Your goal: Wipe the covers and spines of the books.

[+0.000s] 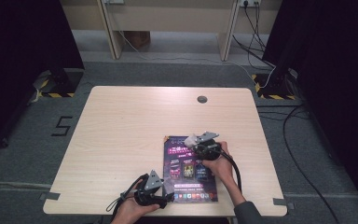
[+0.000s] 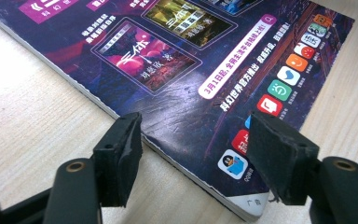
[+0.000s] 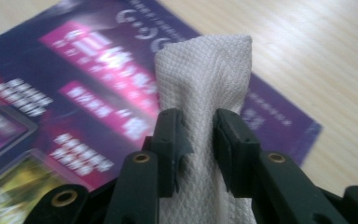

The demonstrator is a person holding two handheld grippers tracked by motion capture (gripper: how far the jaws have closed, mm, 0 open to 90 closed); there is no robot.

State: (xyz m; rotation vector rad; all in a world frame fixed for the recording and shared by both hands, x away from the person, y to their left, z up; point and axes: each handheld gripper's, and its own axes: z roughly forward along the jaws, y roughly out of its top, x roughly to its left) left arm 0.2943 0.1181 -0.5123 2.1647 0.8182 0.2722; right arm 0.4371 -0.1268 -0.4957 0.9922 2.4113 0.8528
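White Tissue Pinched Over a Glossy Magazine

White, quilted paper tissue (image 3: 205,93) sits clenched between the jaws of the right gripper (image 3: 199,140), folded into a narrow upright wad above the top edge of the magazine (image 1: 189,169). The magazine, purple and glossy with a thin stacked spine, lies flat at about 6 o'clock on the pale wood-grain counter (image 1: 121,121), close to the near edge. The left gripper (image 2: 193,154) rests at the magazine's 7 o'clock corner, jaws spread apart, straddling that corner without closing on it. Bare counter stretches wide toward 12 o'clock, broken by a round grommet (image 1: 202,99) near the far edge.
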